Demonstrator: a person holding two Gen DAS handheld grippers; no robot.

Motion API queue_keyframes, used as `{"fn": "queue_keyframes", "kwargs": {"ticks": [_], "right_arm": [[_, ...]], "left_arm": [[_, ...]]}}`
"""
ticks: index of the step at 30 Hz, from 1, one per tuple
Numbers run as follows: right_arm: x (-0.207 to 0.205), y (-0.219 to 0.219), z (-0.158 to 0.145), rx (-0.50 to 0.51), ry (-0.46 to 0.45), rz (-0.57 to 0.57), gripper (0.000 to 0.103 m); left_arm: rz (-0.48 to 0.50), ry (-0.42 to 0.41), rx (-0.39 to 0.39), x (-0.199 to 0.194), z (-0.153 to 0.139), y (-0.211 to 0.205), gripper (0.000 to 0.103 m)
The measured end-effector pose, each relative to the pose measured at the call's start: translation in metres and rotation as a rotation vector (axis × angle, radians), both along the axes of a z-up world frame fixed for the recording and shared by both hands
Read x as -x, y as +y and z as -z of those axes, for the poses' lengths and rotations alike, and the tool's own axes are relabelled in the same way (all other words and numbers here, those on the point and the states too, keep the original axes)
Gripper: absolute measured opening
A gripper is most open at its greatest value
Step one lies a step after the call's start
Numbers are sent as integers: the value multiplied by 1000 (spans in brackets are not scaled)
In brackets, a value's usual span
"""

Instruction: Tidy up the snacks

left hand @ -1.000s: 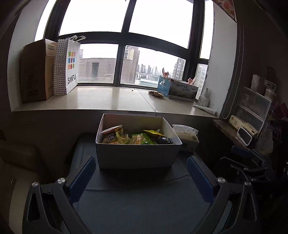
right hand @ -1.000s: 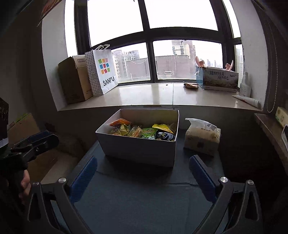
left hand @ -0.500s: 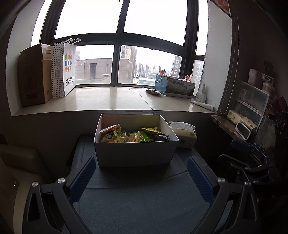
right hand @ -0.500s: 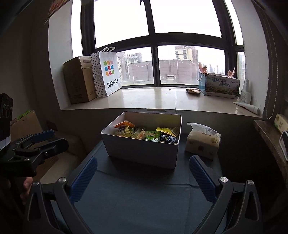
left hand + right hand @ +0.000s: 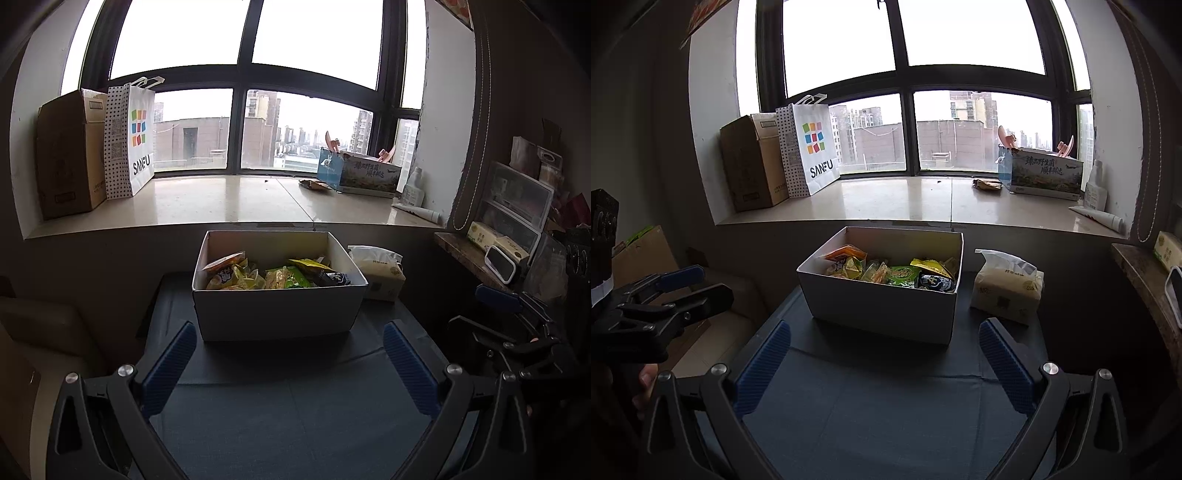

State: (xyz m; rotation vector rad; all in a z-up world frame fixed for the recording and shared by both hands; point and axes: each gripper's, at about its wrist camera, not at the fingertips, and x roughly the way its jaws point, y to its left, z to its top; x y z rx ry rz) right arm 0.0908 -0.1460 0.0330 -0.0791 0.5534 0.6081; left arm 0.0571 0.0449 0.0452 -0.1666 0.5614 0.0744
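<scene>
Left gripper (image 5: 290, 363): jaws wide apart, nothing between them; two blue-padded fingers (image 5: 168, 367) held level above the dark table mat (image 5: 295, 413), pointed at the box. Right gripper (image 5: 882, 363): same posture, jaws spread, empty, aimed at the box from slightly to the right. Each tool also shows at the edge of the other's view, held well off to its side of the table.

One white open box (image 5: 277, 310) stands on the mat just ahead of both grippers. Snack packets (image 5: 886, 271) lie inside it, heaped and overlapping; about six or seven, exact count unclear. One tissue pack (image 5: 1006, 291) sits just right of the box.

Windowsill (image 5: 229, 203) beyond: one brown carton (image 5: 64, 155), one SANFU paper bag (image 5: 129, 140) beside it, one printed blue box (image 5: 360, 173) at the far right.
</scene>
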Motion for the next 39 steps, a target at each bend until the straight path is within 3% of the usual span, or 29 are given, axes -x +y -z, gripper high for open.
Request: {"fn": "queue_keyframes", "kwargs": {"ticks": [39], "right_arm": [[-1, 1, 4, 3, 15, -7, 103]], "left_arm": [[18, 29, -7, -5, 7, -1, 103]]}}
